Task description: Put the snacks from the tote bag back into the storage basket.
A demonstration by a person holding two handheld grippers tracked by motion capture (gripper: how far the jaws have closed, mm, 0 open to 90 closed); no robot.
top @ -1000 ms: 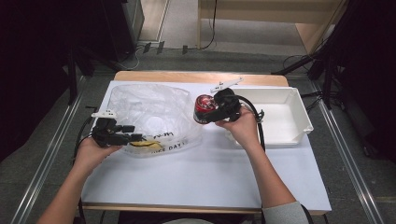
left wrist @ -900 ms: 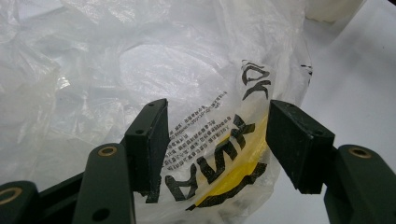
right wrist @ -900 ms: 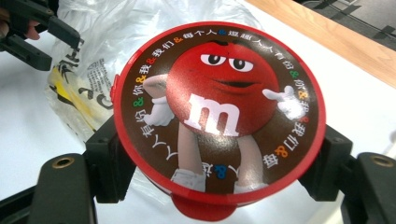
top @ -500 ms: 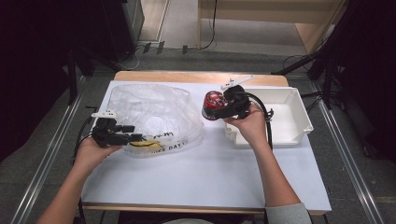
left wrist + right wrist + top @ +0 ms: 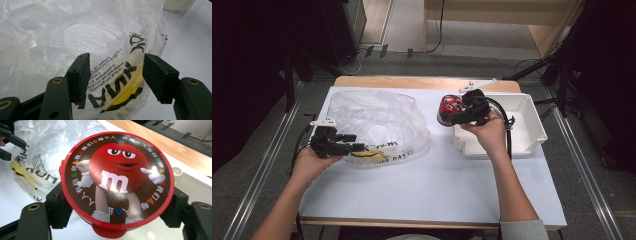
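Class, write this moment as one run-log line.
right gripper: shut on candy tub, held over tray edge | left gripper: open around plastic bag edge

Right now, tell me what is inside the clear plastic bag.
Through the plastic bag only its crumpled film and yellow-and-black print show; wrinkles hide whether anything lies deeper inside.

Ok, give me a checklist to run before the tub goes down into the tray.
1. Right gripper grips the tub: ok, a jaw presses each side.
2. Tub level: not ok, it is tilted, lid toward the camera.
3. Tub over the tray: not ok, it hangs at the tray's left edge, over the table.
4. Tray floor free: ok in the part seen in the high view; the hand hides some.
5. Left gripper out of the way: ok, open at the bag, far from the tray.
6. Lid shut: cannot tell.
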